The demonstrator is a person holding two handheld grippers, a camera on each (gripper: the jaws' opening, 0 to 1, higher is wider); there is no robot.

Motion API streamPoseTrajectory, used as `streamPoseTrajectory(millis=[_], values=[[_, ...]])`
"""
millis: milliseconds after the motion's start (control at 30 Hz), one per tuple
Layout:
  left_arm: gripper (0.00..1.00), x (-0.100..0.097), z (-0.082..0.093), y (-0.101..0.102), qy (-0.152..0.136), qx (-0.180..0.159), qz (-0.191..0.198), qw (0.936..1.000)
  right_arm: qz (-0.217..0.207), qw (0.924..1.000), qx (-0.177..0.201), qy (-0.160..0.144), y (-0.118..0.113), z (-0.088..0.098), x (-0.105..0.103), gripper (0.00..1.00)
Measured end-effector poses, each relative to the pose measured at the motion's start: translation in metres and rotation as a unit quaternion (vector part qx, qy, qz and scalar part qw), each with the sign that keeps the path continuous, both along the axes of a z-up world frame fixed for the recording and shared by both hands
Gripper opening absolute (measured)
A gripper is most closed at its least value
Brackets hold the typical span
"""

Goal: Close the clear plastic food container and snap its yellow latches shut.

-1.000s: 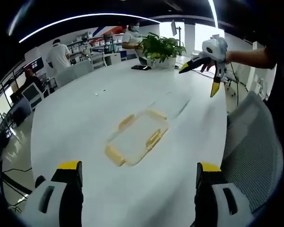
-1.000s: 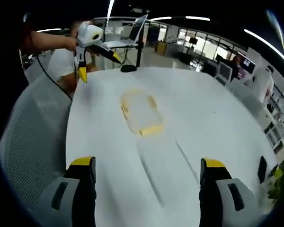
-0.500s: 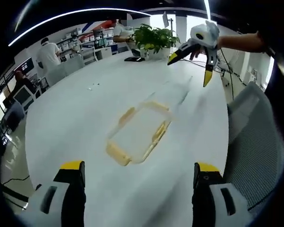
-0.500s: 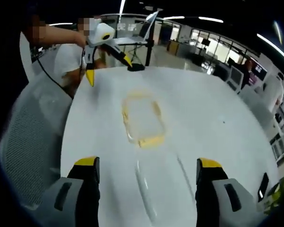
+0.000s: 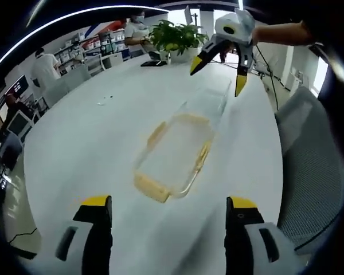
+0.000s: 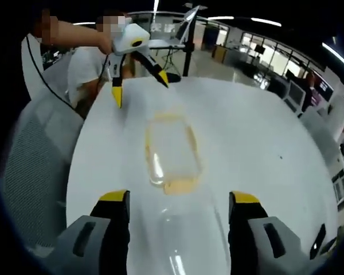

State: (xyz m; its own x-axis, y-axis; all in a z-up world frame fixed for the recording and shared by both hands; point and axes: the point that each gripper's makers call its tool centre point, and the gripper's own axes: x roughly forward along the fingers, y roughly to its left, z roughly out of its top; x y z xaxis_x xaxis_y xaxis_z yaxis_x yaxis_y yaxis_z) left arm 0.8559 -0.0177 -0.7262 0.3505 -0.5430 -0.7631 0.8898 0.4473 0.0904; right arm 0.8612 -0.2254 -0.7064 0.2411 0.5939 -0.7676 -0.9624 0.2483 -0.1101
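left gripper view: the left tool (image 5: 167, 229) rises from the bottom edge with its 2 yellow-tipped jaws spread wide and nothing between them. just above them, at the middle of the frame, the clear plastic food container (image 5: 175, 156) lies on the white desk (image 5: 86, 143), with yellow latches (image 5: 151, 187) along its edges. whether the lid is seated cannot be told. the right tool (image 5: 222, 54) hangs at the upper right, above the container's far end, jaws parted and empty. a potted plant (image 5: 175, 37) stands at the top of the frame, and a grey mesh chair (image 5: 312, 166) is at the right edge.

right gripper view: the right tool (image 6: 178, 229) also has its jaws apart, holding nothing. the container (image 6: 171, 153) lies at the middle, its near yellow latch (image 6: 180, 184) just above the jaws. a clear shape, possibly the lid, blurs between the jaws; unsure. the left tool (image 6: 139, 71) hovers at the upper left, beyond the far end.

judgement: this is the approach, no latch pressed yet. next, each tool should come down on its own end, steady the container, and press a latch until it snaps.
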Motion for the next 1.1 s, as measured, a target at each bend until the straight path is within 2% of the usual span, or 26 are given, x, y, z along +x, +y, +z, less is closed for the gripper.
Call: streamPoseTrajectory(millis=[333, 700, 1100], values=[[0.61, 0.019, -0.008, -0.002, 0.001, 0.018, -0.036, 0.9992, 0.025, 0.9985, -0.044, 0.019, 0.016, -0.019, 0.009, 0.56], [0.53, 0.031, -0.026, 0.002, 0.020, 0.047, -0.076, 0.9958, 0.048, 0.9922, -0.105, 0.046, 0.019, -0.048, 0.013, 0.47], [0.44, 0.042, -0.037, -0.004, 0.029, 0.068, -0.114, 0.9907, 0.062, 0.9874, -0.134, 0.058, 0.028, -0.069, 0.016, 0.43]])
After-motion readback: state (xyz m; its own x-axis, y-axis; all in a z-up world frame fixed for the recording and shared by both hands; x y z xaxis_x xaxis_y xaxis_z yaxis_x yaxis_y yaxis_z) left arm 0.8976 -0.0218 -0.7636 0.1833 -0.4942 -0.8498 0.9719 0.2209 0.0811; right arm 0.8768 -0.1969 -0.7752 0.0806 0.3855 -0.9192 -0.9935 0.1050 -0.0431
